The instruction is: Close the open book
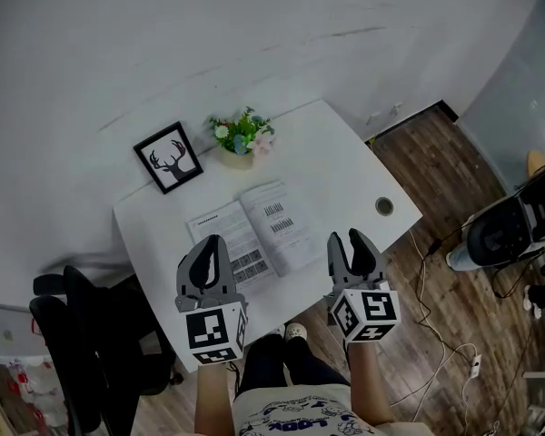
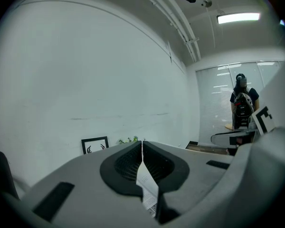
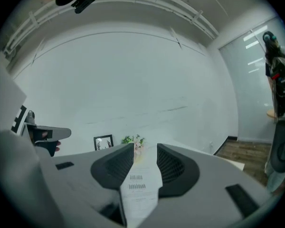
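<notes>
white table (image 1: 345,153) bearing open book (image 1: 254,230), lying flat mid-table. left tongs (image 1: 213,241) hovering near front edge, jaws seemingly meeting at tips, gripping nothing; right tongs (image 1: 348,237) standing half open, empty. worth aiming right jaw under outer page edge, then folding over.

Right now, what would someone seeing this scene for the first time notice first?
The open book lying flat on the white table, printed pages up. Nearer the person hover the left gripper, jaws together, and the right gripper, jaws apart. Behind the book stand a framed deer picture and a small flower pot.
</notes>
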Demonstrator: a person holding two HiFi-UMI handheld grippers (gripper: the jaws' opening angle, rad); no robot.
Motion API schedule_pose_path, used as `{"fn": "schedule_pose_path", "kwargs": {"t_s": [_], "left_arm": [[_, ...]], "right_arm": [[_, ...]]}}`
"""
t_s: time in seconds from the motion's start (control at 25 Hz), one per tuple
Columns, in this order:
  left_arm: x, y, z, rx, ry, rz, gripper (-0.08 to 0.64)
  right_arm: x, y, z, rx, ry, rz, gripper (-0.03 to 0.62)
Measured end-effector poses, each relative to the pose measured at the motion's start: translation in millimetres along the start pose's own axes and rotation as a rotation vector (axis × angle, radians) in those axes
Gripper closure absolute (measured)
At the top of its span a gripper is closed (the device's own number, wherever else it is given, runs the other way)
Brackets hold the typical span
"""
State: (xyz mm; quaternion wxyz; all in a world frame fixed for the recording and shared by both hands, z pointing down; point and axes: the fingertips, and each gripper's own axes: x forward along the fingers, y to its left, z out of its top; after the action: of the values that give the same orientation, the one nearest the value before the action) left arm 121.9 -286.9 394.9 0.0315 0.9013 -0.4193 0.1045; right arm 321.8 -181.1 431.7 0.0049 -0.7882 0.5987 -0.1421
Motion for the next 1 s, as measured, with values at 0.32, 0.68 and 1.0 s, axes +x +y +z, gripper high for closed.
{"fn": "schedule_pose_path", "kwargs": {"t_s": [0.32,0.68,1.0], "left_arm": [[2,-8,-32,-0.006,0.068,0.007,0.532],[4,-18,-50,-0.009,0.106,0.001,0.532],[5,-14,-58,-0.008,0.121,0.020,0.532]], "right_arm": [[7,-18,-76,0.284,0.167,0.014,0.443],[10,-23,-163,0.629,0.320,0.016,0.443],[21,-29,-216,0.996,0.363,-0.009,0.443]]}}
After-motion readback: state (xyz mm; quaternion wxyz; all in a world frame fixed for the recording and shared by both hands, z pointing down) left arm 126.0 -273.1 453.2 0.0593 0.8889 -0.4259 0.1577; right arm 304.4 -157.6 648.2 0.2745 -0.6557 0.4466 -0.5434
